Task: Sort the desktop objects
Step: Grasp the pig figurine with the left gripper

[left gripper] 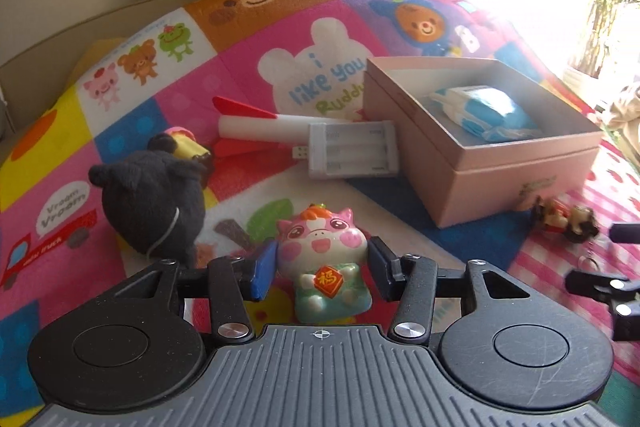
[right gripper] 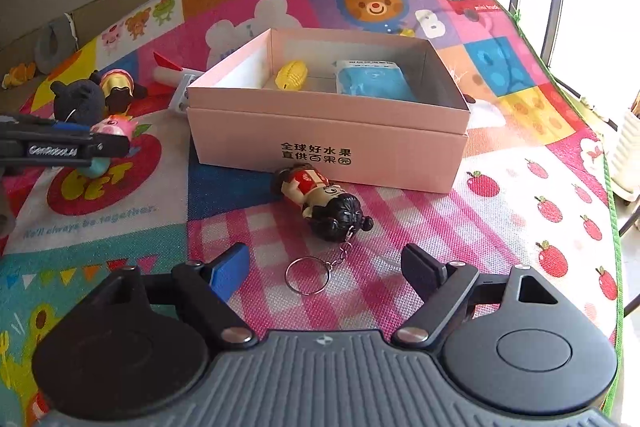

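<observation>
The pig toy (left gripper: 323, 259) on the mat (left gripper: 240, 83) was framed loosely by the left gripper (left gripper: 322, 269), and it could be tipped by an uneven closing, while the right gripper (right gripper: 326, 269) was held wide above the keychain doll (right gripper: 320, 199).

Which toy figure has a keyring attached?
The black-haired doll lying before the pink box; the pink cow figure and black plush show none.

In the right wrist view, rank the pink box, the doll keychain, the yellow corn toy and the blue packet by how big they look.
1. pink box, by far the largest
2. blue packet
3. doll keychain, close to the packet and nearer the camera, so that order is unsure
4. yellow corn toy, smallest
</observation>
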